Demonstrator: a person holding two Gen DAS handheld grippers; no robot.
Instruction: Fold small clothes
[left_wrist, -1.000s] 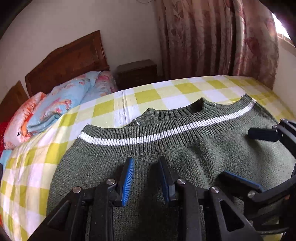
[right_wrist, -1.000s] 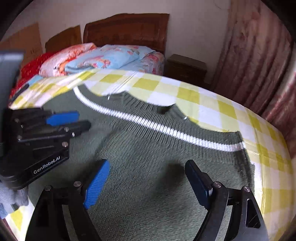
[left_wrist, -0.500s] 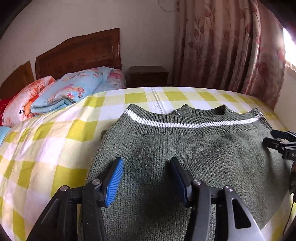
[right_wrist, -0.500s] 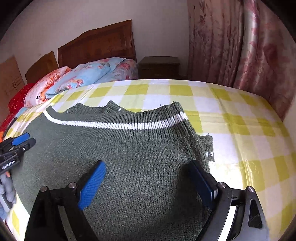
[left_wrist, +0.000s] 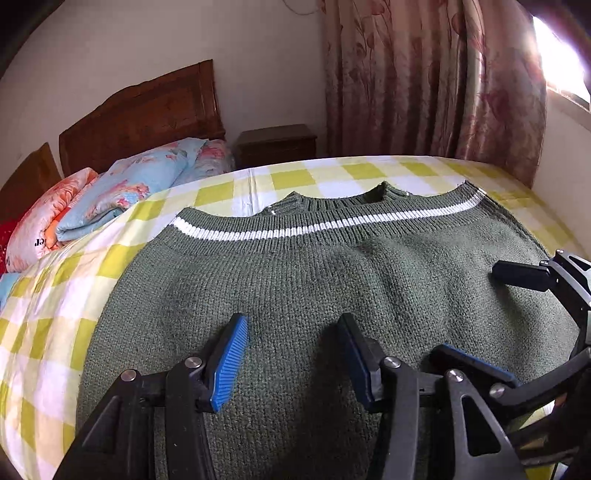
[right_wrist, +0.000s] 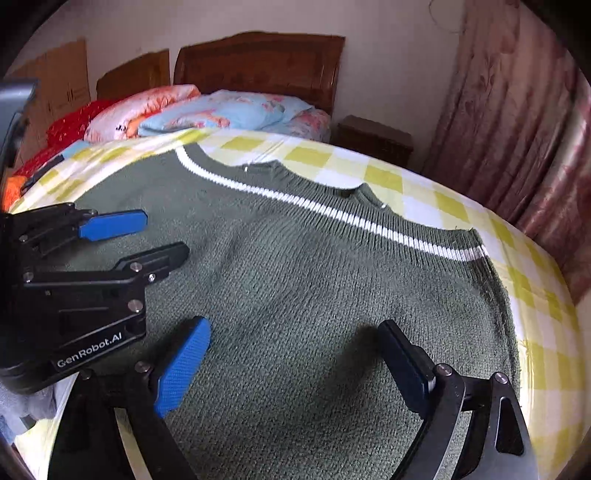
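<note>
Left gripper (left_wrist: 291, 354): I see two fingers parted, holding nothing, hovering over knit | right gripper (right_wrist: 291, 363): two fingers spread wider, empty | one green sweater (left_wrist: 332, 280) fills frame centre, flat on checked bedsheet (left_wrist: 310, 177) | one white stripe (left_wrist: 325, 225) | pillows (left_wrist: 122, 192) upper left.

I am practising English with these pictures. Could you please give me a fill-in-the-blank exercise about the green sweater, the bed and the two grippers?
1. The dark green knitted sweater has one ____ stripe across its ribbed band.
2. The sweater lies on a bed sheet checked in white and ____.
3. The left gripper and the right gripper both have their jaws ____, and they grip nothing.
4. The headboard behind the pillows is made of ____.

Missing words: white; yellow; open; wood
</note>
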